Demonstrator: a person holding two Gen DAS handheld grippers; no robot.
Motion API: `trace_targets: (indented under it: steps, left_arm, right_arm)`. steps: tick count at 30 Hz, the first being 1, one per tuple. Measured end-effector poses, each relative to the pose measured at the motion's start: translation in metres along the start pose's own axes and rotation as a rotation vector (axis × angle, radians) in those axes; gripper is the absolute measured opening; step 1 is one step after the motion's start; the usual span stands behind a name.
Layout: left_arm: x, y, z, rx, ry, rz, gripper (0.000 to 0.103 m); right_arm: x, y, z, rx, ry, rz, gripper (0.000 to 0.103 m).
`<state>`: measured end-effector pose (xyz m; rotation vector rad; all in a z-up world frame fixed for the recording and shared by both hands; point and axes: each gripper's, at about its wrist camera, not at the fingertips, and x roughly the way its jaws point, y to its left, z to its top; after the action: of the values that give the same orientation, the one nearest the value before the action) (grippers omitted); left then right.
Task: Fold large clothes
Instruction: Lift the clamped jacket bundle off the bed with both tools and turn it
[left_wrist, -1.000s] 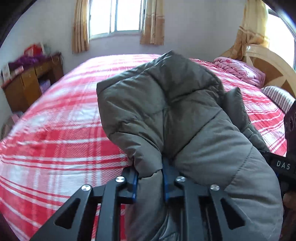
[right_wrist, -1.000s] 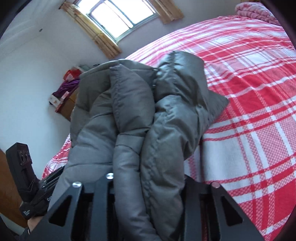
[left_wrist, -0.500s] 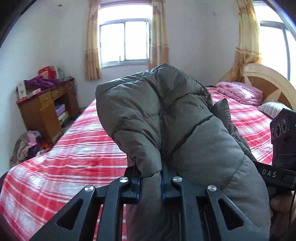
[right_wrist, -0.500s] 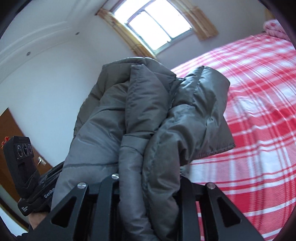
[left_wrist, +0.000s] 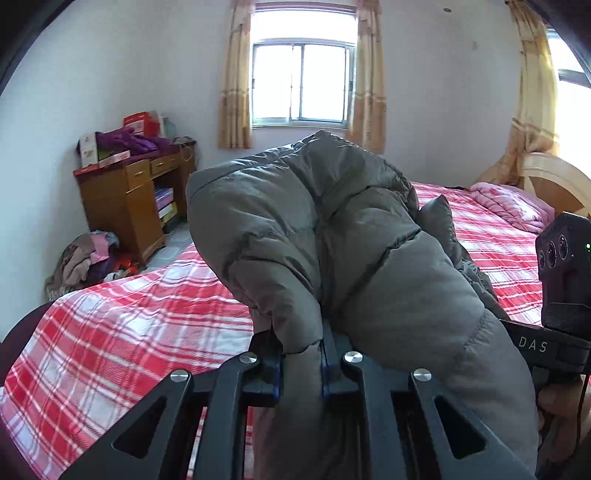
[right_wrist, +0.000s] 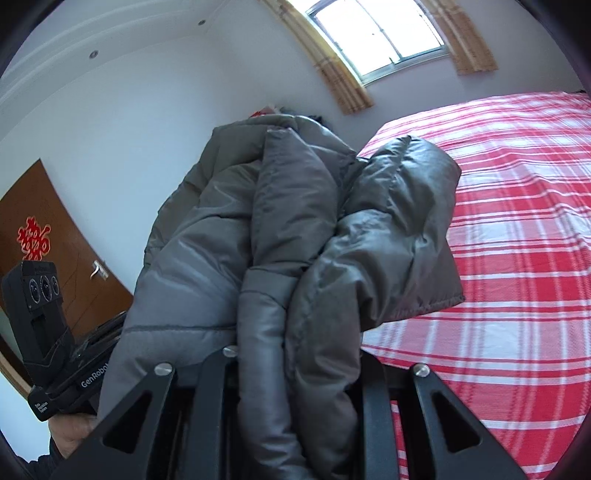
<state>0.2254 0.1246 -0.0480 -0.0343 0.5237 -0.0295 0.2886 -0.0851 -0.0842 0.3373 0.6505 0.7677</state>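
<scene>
A bulky grey padded jacket (left_wrist: 332, 236) is bunched up and lifted above the bed, filling the middle of both wrist views. My left gripper (left_wrist: 302, 363) is shut on a fold of it, blue pads pinching the fabric. In the right wrist view the same jacket (right_wrist: 295, 229) drapes over my right gripper (right_wrist: 299, 354), which is shut on a thick bundle of folds that hides its fingertips. Each gripper's camera housing shows at the edge of the other's view, with a hand under it.
The bed with a red and white checked sheet (left_wrist: 122, 332) lies below the jacket. A pink quilt (left_wrist: 509, 206) and wooden headboard (left_wrist: 554, 184) are at the far right. A wooden desk (left_wrist: 129, 206) with clutter, a clothes pile (left_wrist: 85, 258) on the floor, a brown door (right_wrist: 55, 236).
Both grippers have risen with the jacket, lifting it off the bed. The views tilted up, so the window, desk and door now show behind it. Both grips held.
</scene>
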Motion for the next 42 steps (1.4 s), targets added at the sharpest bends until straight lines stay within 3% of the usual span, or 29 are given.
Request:
trace_targets:
  steps: [6, 12, 42]
  left_arm:
    - [-0.005, 0.025, -0.007, -0.028, 0.006, 0.032, 0.014]
    - [-0.004, 0.049, -0.018, -0.062, 0.026, 0.05, 0.014]
    - [0.024, 0.111, -0.06, -0.132, 0.124, 0.081, 0.014]
  right_arm:
    - [0.033, 0.016, 0.01, -0.034, 0.049, 0.015, 0.024]
    - [0.071, 0.003, 0.03, -0.053, 0.096, 0.018, 0.024]
    - [0.12, -0.002, 0.029, -0.079, 0.229, 0.007, 0.024]
